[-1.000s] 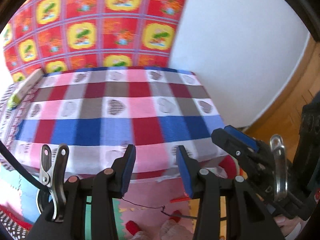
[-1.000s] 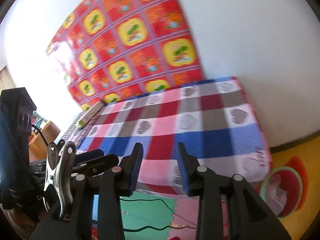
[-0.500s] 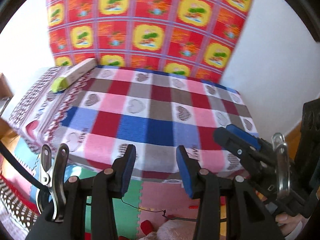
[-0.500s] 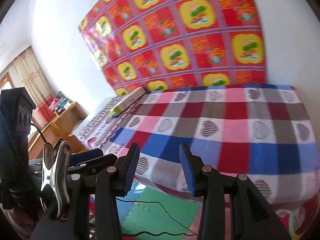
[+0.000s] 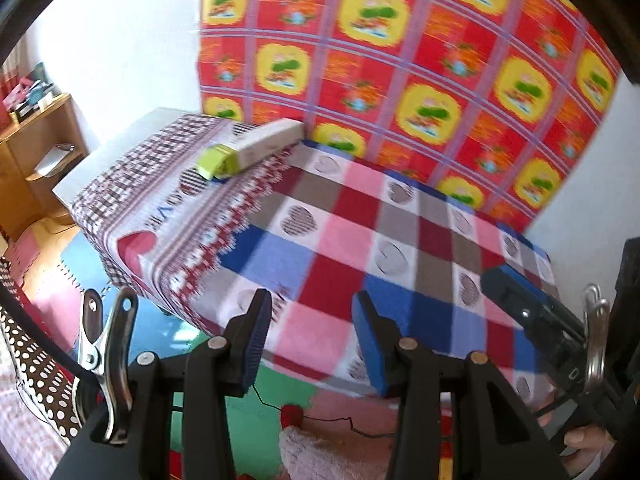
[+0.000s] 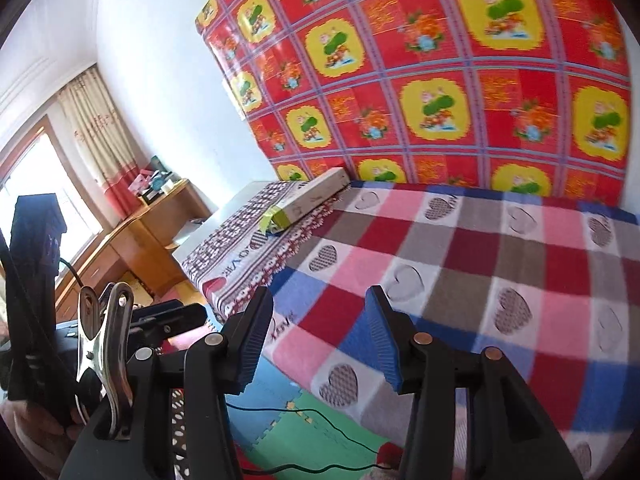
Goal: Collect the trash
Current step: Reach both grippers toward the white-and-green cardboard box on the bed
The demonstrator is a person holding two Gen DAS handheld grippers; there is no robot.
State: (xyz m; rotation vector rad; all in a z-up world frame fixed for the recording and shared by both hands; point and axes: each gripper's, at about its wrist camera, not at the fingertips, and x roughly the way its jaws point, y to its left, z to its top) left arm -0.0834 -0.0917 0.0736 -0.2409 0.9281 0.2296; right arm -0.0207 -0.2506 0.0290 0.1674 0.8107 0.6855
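**A:** Left wrist view: your left gripper (image 5: 308, 340) is hanging over the near edge of the bed (image 5: 344, 240), fingers apart, nothing between them, just the checked blanket past the pads. Where's the trash though?

**B:** Only candidate I can spot is that long pale carton (image 5: 256, 148) with the crumpled yellow-green end, lying at the far side of the bed, right up against the red and yellow wall cloth (image 5: 420, 60). Well away from both grippers.

**A:** And your right one?

**B:** Right gripper (image 6: 320, 336) is also above the bed's near edge, fingers apart and empty; they've just been spreading wider. From there the carton (image 6: 308, 204) sits at the bed's far left corner. The left gripper's body (image 6: 168, 316) pokes in beside the bed at lower left.

**A:** Foam floor mats (image 5: 256, 408) and a thin black cable (image 6: 320, 424) below the bed edge, too.
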